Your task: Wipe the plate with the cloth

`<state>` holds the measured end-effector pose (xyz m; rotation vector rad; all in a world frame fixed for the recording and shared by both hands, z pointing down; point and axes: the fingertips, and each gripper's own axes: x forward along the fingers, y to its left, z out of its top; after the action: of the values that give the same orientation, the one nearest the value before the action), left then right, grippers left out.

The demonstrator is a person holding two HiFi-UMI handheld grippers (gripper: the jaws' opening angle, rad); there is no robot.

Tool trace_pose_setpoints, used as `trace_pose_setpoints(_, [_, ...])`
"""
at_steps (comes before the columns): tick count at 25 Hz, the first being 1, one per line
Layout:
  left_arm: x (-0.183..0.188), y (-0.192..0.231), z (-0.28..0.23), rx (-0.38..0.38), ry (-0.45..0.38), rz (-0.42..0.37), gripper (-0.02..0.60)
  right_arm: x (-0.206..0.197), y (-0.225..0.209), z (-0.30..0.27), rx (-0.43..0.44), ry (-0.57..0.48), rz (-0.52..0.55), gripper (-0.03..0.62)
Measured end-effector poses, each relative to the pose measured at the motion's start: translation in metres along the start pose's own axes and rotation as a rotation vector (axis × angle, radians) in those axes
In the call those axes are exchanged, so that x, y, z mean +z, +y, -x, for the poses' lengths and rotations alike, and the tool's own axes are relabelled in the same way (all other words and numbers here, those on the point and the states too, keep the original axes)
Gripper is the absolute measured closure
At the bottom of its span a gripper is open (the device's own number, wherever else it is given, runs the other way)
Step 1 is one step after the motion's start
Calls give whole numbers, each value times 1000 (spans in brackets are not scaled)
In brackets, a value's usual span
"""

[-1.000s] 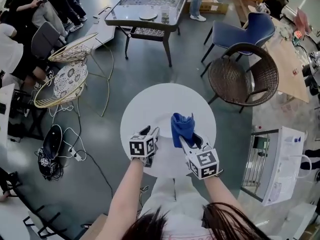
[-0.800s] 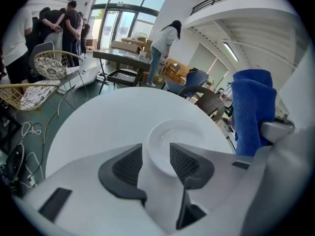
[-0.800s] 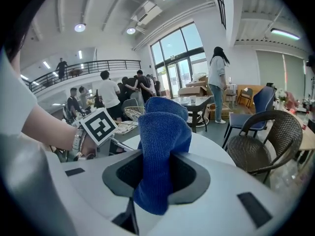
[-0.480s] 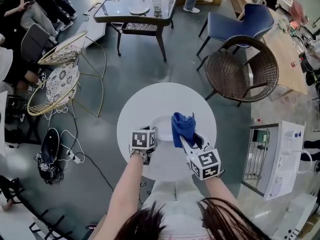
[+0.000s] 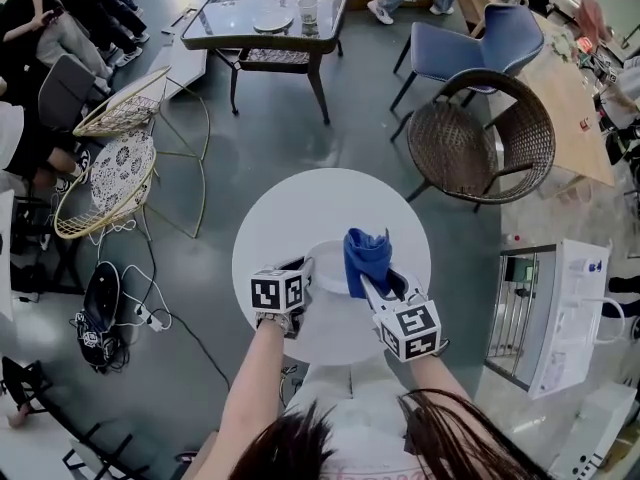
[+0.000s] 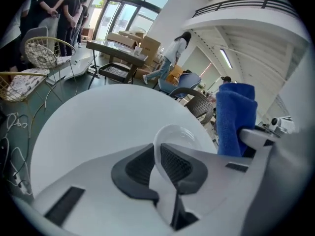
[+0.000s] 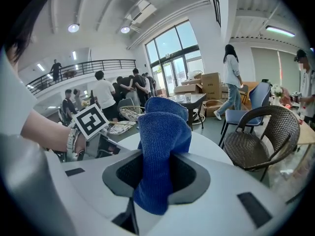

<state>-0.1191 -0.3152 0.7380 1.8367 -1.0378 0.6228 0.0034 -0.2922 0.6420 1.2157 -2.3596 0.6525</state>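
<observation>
A small white plate [image 5: 331,260] lies in the middle of a round white table [image 5: 290,213]. My left gripper [image 5: 303,273] is at the plate's left rim. Its jaws have just been closing, and in the left gripper view the plate's edge [image 6: 179,134] stands between the pads of that gripper [image 6: 156,163], which press on it. My right gripper [image 5: 375,286] is shut on a folded blue cloth [image 5: 366,253] that stands up over the plate's right side. In the right gripper view the cloth [image 7: 162,146] fills the gap of the gripper [image 7: 156,173].
A brown wicker chair [image 5: 480,148] and a blue chair [image 5: 470,53] stand beyond the table on the right. A glass-topped table [image 5: 270,13] is further back. Yellow wire chairs [image 5: 110,168], cables and a bag [image 5: 100,308] lie at the left. A white cabinet [image 5: 565,318] is at the right.
The left gripper's jaws have closed from wide open onto the plate's rim. The right gripper with the cloth has sunk slightly and otherwise stayed put.
</observation>
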Motion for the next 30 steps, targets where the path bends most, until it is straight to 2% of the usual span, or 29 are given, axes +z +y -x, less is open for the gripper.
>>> trace_pose_setpoints(7, [10,-30,31,-135,-152,-29,557,12,-1,19,1,-23,14,461])
trace_pose_setpoints(11, [12,-43,47,-184,-207,3,561,21,3,32,10,-39,22,461])
trace_pose_setpoints(15, [16,-55,67,-234,-279,67,561,30,9,50,23,-57,41,461])
trace_pose_setpoints(20, [39,-72,104,-265,-396,104,561,60,13,77,23,-103,90,461])
trace_pose_setpoints(25, [67,-107,152,-299,-544,92,561,102,20,117,18,-178,112,461])
trace_pose_setpoints(30, [83,-137,188,-316,-653,66,561,137,45,143,67,-251,141,461])
